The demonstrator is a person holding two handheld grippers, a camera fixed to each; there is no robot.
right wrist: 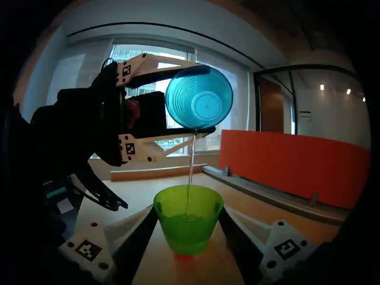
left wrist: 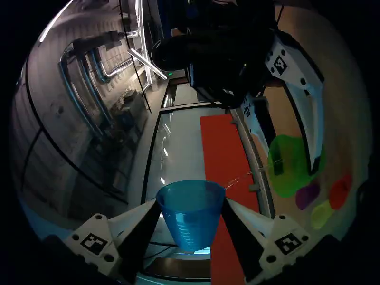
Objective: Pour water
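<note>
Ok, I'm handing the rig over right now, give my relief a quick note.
Left claw: shut on the blue cup, tipped over above the green cup.
Right claw: shut on the green cup, upright.
Done: a thin stream of water falls into the green cup, partly filled.
Left: finish pouring, level the blue cup.
</note>
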